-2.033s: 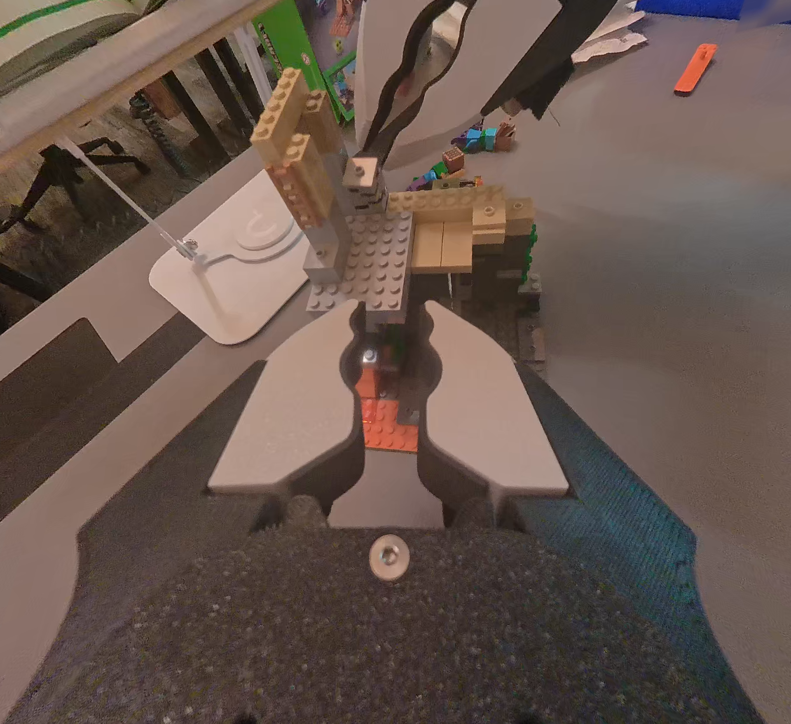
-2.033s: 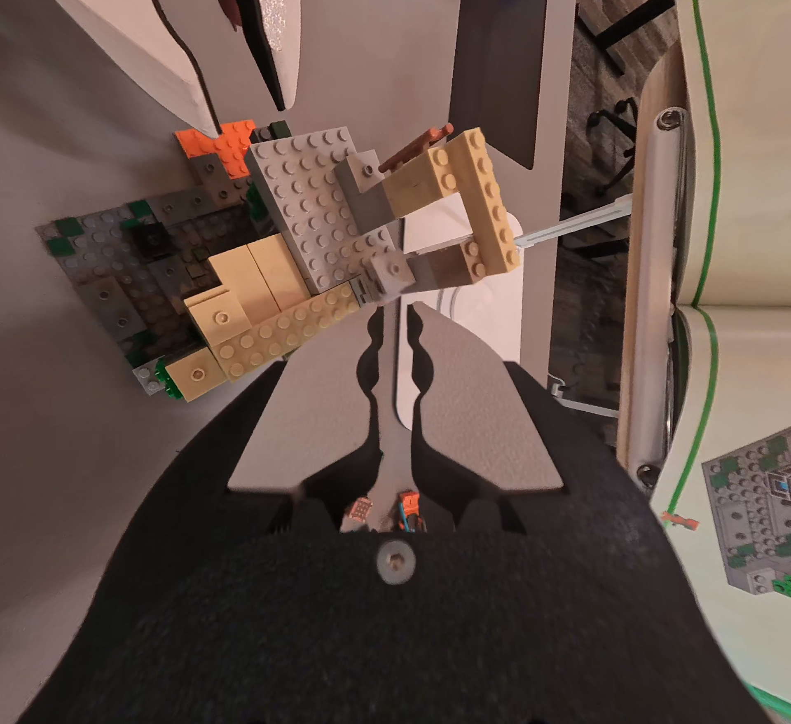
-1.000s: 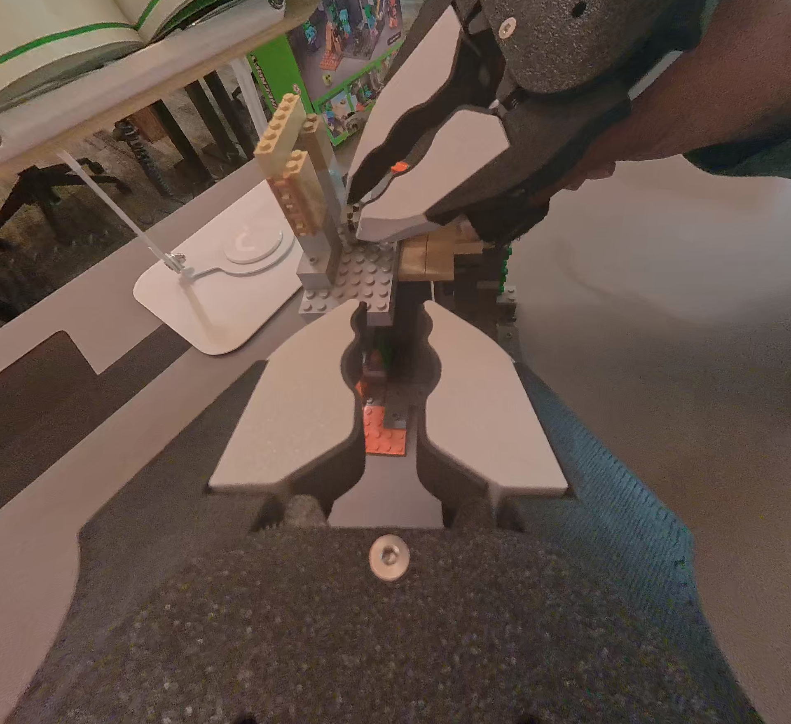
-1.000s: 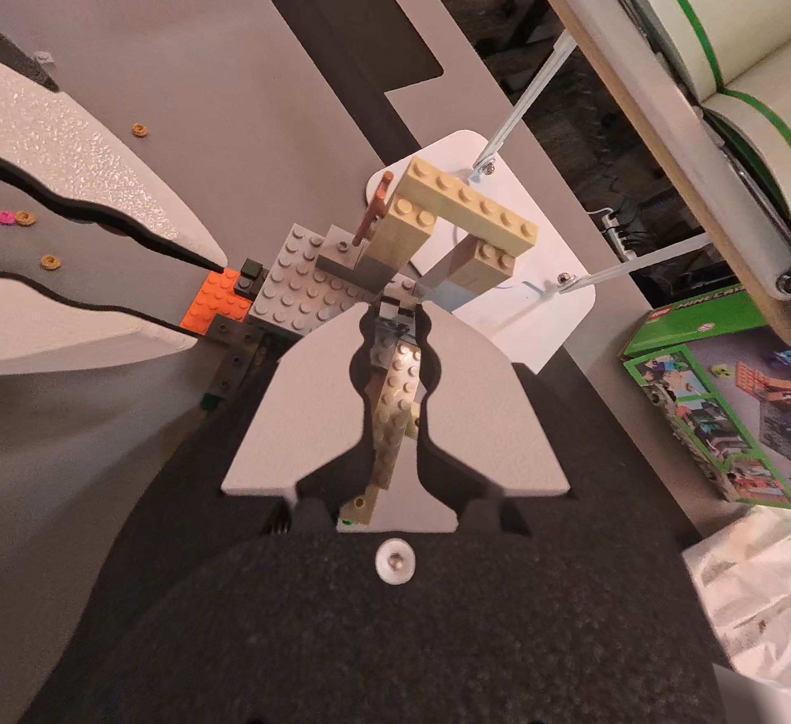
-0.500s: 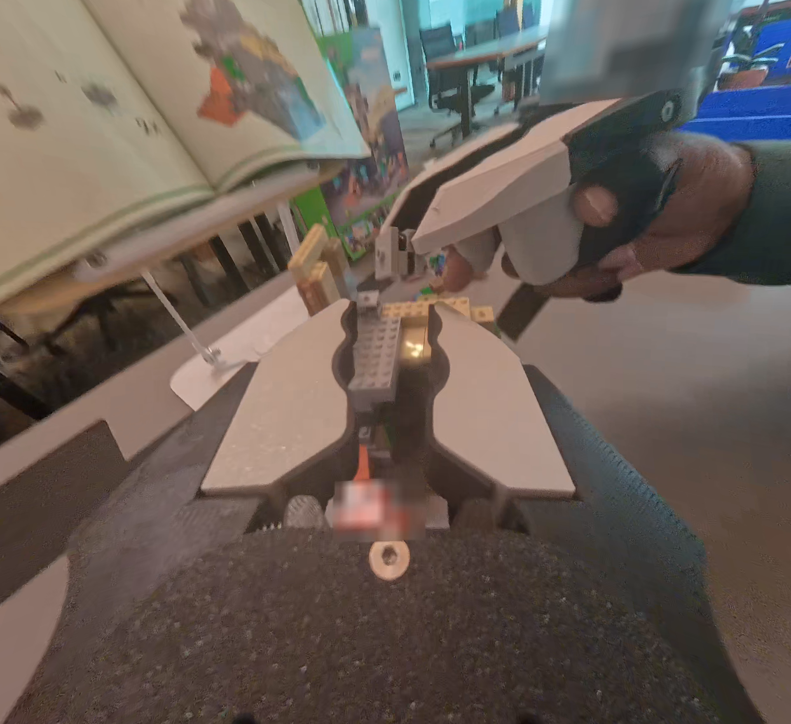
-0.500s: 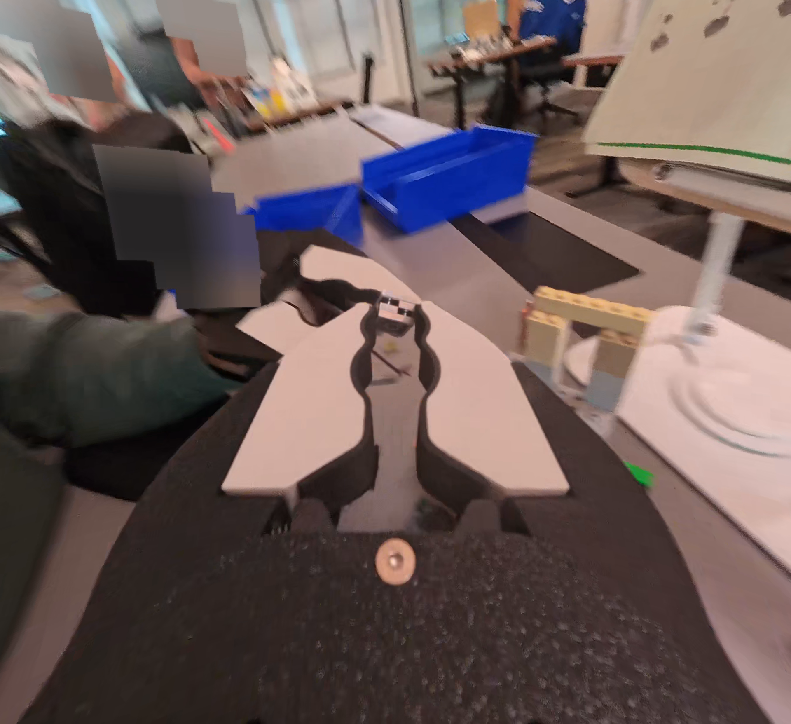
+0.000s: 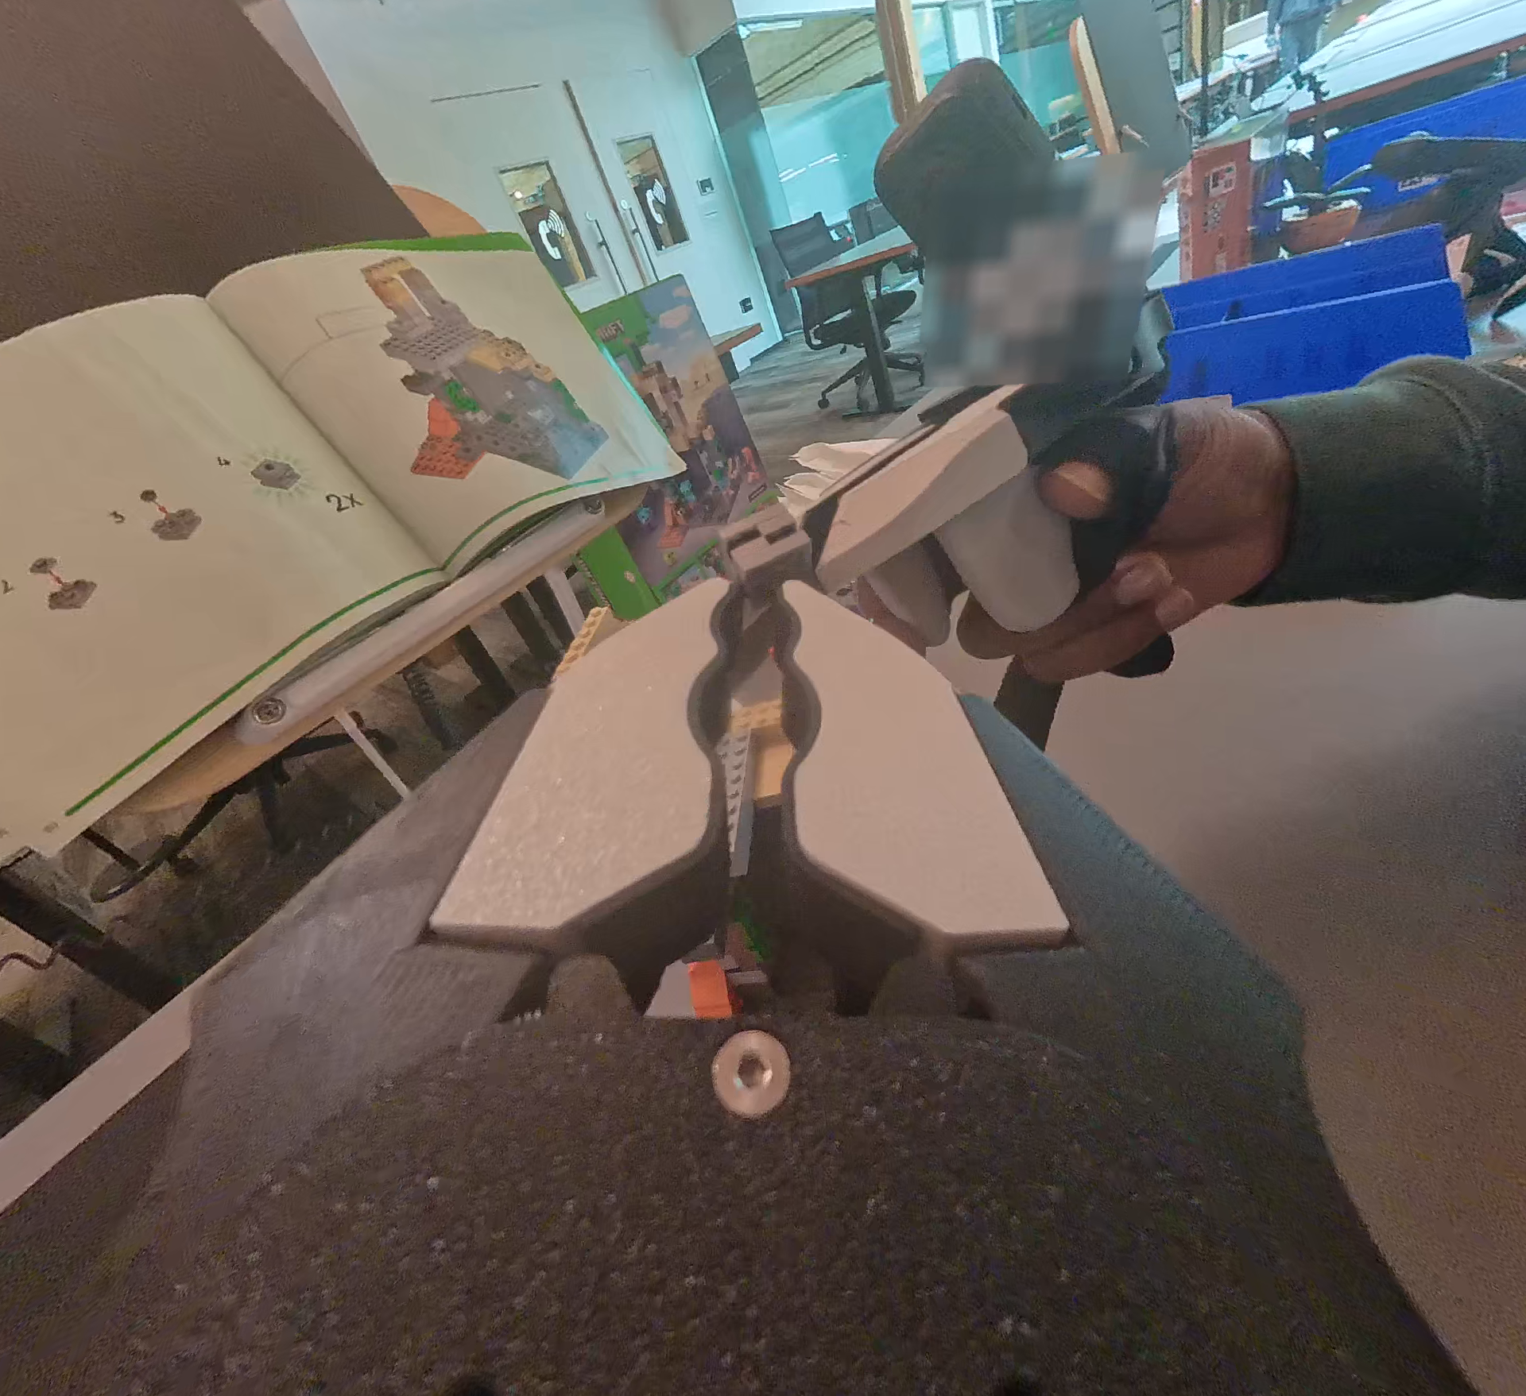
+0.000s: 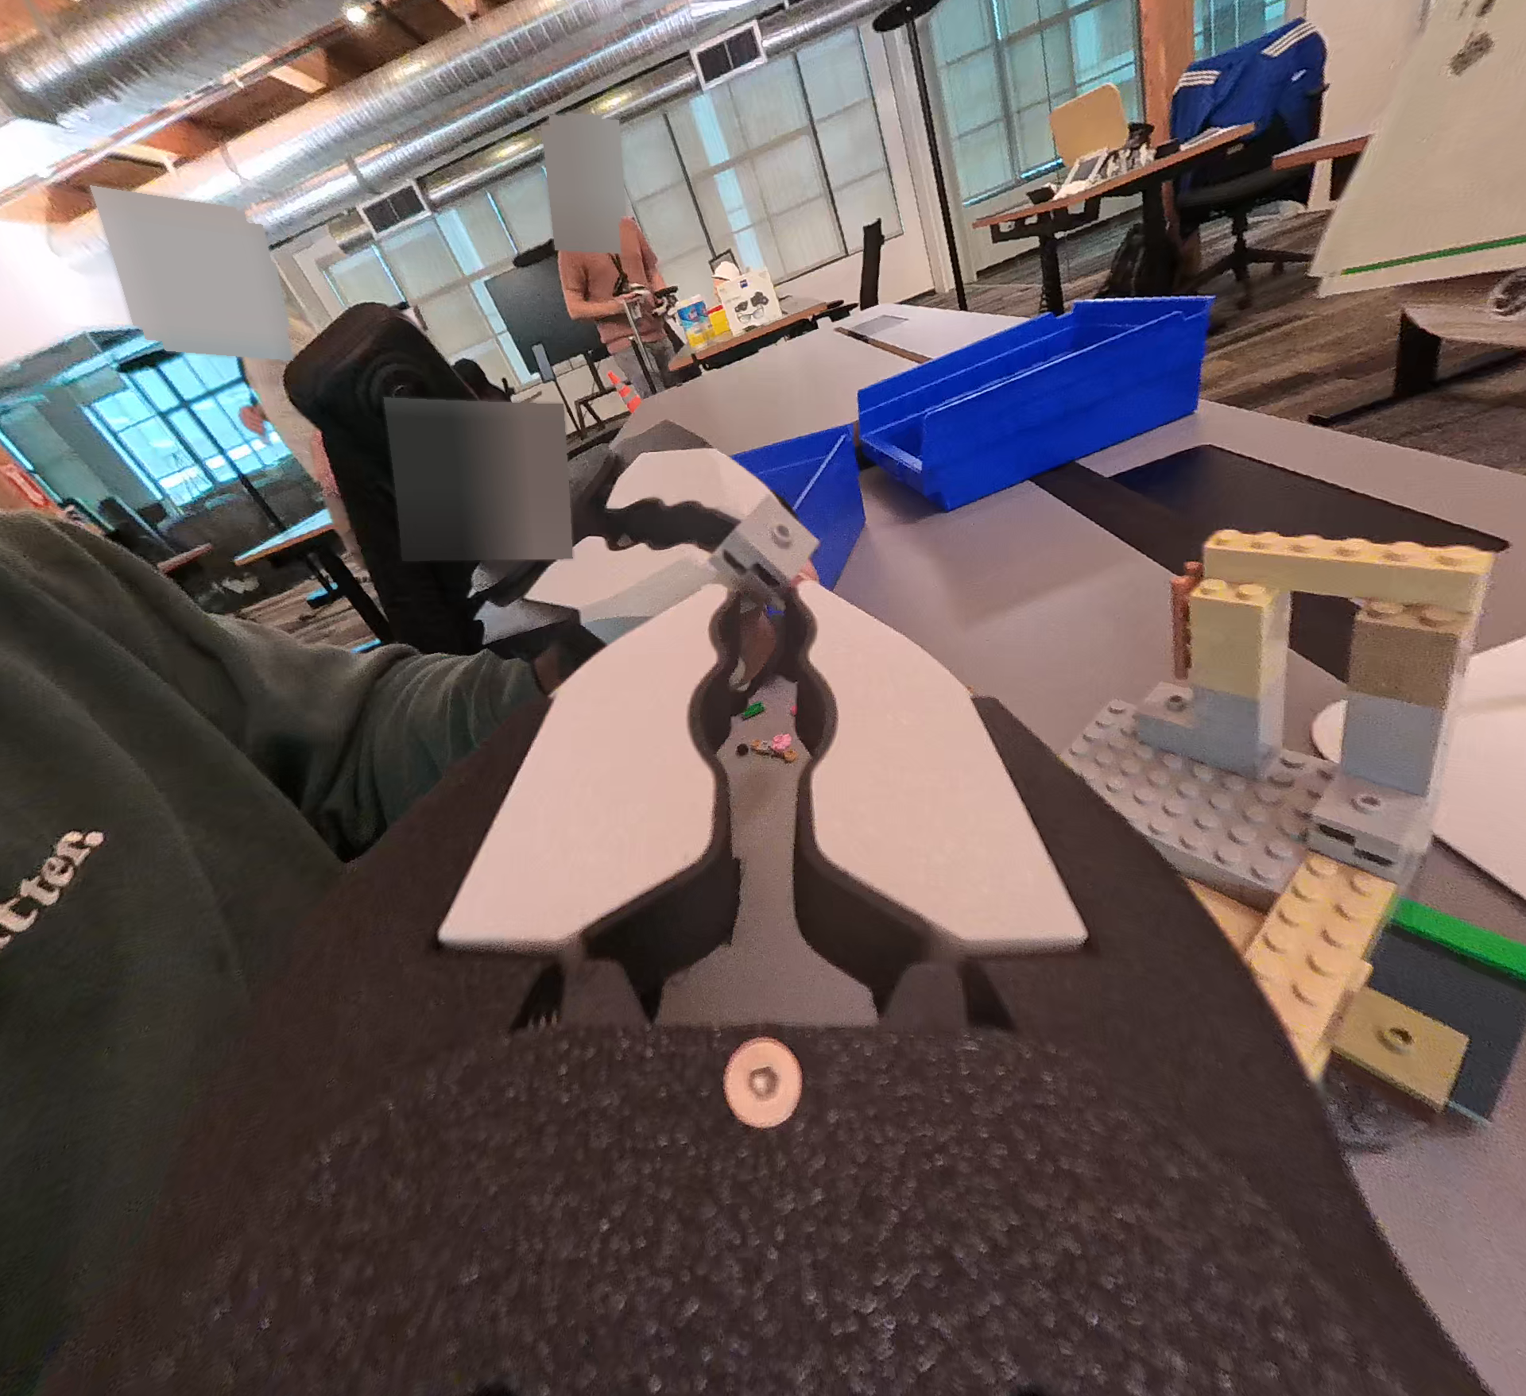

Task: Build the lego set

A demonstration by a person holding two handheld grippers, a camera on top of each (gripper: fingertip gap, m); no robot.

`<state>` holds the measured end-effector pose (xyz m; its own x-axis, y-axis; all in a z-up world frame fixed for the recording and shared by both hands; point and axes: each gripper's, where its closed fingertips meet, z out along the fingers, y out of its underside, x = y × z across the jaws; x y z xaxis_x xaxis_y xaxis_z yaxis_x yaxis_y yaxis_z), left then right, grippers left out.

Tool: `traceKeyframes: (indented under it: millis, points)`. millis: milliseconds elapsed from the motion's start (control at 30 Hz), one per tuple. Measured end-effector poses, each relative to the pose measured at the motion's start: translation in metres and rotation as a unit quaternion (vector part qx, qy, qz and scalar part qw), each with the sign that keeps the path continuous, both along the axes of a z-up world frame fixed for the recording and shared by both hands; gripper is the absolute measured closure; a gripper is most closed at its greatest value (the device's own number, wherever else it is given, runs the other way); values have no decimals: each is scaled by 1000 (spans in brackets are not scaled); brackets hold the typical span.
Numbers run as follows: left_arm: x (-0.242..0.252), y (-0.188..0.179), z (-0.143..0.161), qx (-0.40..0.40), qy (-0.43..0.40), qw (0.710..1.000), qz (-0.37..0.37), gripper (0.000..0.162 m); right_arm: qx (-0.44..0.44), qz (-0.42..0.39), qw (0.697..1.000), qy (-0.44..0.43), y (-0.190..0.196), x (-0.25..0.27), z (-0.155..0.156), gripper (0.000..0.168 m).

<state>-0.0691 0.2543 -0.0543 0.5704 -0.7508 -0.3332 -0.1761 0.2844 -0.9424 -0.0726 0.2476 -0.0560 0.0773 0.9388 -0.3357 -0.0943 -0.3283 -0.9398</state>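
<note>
Right gripper (image 8: 755,597) pinches a small grey brick (image 8: 764,551) by its tip; left gripper (image 7: 755,605), jaws nearly together, meets it—brick may twist free mid-handover and drop to the surface (image 8: 1032,572).

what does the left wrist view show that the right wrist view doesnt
Only the left wrist view: the green lego box and the hand gripping the right tool. Only the right wrist view: the whole tan arch and loose small pieces on the table. Both: the small grey brick at the right tool's tip, the blue bins, the booklet.
</note>
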Motion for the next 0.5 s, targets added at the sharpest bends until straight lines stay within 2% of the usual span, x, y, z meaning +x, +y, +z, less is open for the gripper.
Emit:
traceKeyframes:
  millis: [267,500]
  points:
    - [0,3,-7,11,22,1000,3,160,37,0,998,-56,-1,-1,-3,158]
    - [0,7,-15,30,54,998,22,162,23,7,995,-102,-2,-3,-10,152]
